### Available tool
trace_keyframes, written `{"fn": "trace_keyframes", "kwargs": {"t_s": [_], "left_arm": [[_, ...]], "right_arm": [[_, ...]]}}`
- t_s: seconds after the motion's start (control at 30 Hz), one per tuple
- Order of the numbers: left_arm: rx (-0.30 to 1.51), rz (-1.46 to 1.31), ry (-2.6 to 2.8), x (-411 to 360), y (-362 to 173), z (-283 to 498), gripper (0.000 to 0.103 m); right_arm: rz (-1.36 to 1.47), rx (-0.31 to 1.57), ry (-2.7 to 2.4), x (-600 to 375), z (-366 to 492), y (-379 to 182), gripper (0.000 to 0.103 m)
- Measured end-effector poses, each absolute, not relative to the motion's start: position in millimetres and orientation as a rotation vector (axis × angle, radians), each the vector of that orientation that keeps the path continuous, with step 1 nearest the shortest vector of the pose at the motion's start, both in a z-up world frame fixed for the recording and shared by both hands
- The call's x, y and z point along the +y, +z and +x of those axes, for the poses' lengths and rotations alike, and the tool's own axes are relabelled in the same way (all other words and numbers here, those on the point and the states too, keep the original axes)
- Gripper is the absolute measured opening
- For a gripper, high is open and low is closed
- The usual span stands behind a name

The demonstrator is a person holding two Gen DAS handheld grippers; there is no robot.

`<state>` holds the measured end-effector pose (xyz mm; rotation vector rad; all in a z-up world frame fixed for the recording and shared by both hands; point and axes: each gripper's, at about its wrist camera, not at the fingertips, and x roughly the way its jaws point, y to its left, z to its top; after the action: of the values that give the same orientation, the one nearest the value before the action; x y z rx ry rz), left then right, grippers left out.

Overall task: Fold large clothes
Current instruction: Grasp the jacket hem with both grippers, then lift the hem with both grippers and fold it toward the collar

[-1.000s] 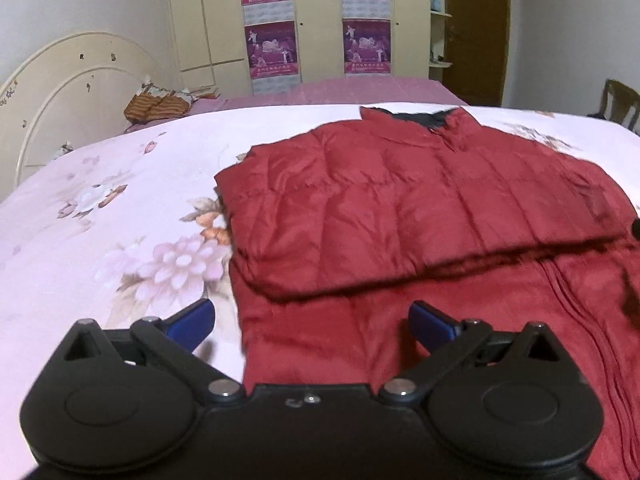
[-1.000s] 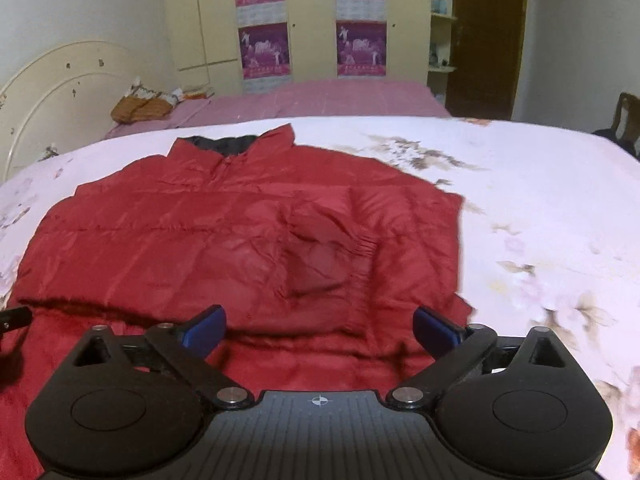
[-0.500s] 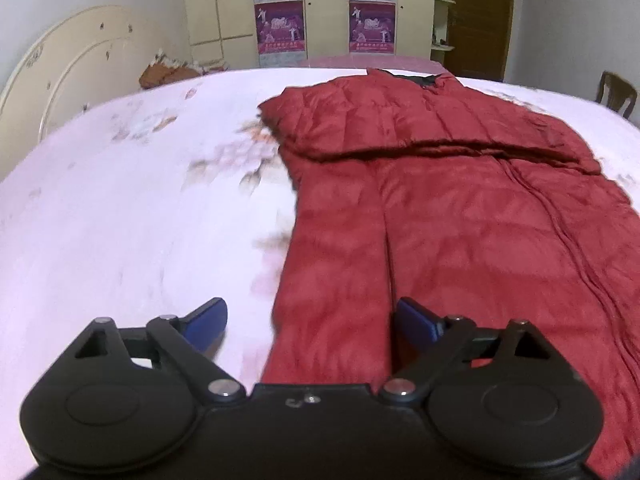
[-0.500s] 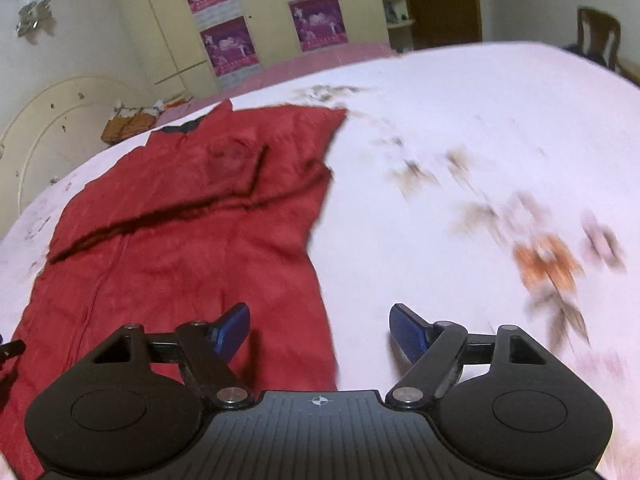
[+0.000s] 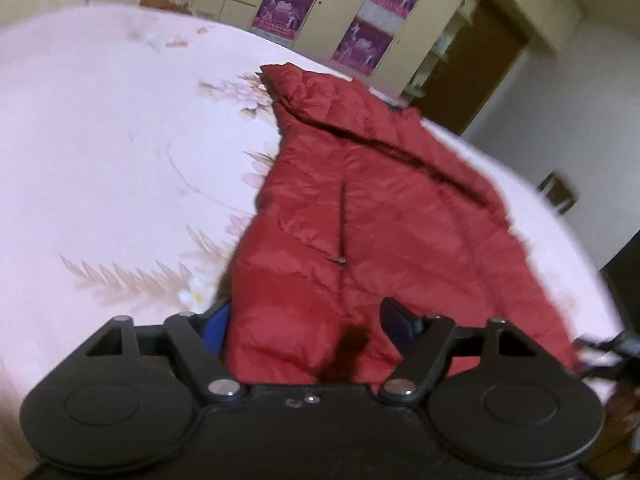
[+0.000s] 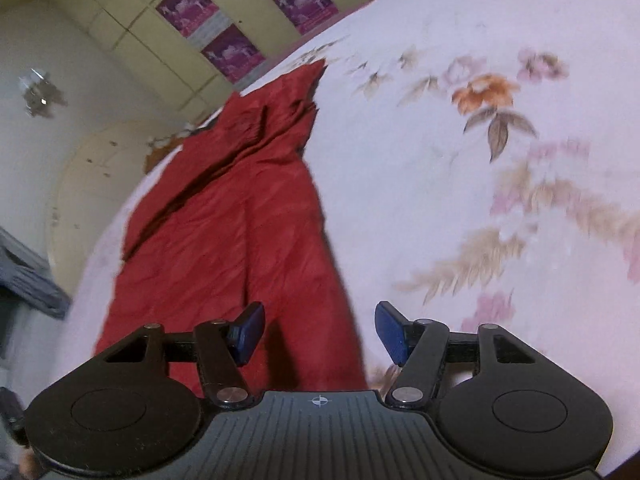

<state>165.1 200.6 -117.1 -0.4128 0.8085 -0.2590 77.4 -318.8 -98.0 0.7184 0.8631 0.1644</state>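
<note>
Red padded jacket point(image 5: 360, 208) lies flat on floral bedsheet point(image 5: 100, 140), top part folded over. Left gripper point(image 5: 306, 320) jaws closing, bottom hem corner between them, pads not yet pressing. Right gripper point(image 6: 320, 328) jaws closing over opposite hem corner, no pinch yet.

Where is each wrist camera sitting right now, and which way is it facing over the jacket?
Left wrist: on the left gripper, tilted down over the red jacket's near left hem corner; closing jaws straddle it.
Right wrist: on the right gripper, tilted down over the jacket's near right hem corner; closing jaws straddle it; a grey sleeve shows.
Shared: jacket, floral bedsheet, postered wardrobe.
</note>
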Motion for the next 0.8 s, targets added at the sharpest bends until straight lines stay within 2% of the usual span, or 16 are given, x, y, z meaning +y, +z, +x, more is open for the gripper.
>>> {"fn": "trace_keyframes", "kwargs": {"t_s": [0.13, 0.17, 0.2, 0.27, 0.3, 0.4, 0.6, 0.8], "left_arm": [[0.814, -0.512, -0.326, 208, -125, 173, 0.072], [0.817, -0.535, -0.338, 209, -126, 177, 0.067], [0.827, -0.556, -0.346, 211, -128, 181, 0.061], [0.856, -0.543, -0.332, 209, -131, 189, 0.02], [0.869, -0.527, -0.312, 208, -132, 192, 0.014], [0.854, -0.514, -0.309, 204, -132, 188, 0.009], [0.797, -0.576, -0.275, 206, -127, 176, 0.006], [0.655, -0.608, -0.302, 208, -82, 190, 0.005]], "right_arm": [[0.812, 0.863, 0.229, -321, 74, -103, 0.061], [0.833, 0.864, 0.244, -322, 76, -105, 0.053], [0.856, 0.876, 0.257, -322, 81, -109, 0.038], [0.882, 0.897, 0.269, -322, 87, -115, 0.027], [0.891, 0.9, 0.274, -322, 89, -117, 0.019], [0.904, 0.883, 0.279, -324, 88, -115, 0.007], [0.894, 0.815, 0.295, -327, 79, -99, 0.006], [0.858, 0.725, 0.336, -326, 101, -60, 0.006]]}}
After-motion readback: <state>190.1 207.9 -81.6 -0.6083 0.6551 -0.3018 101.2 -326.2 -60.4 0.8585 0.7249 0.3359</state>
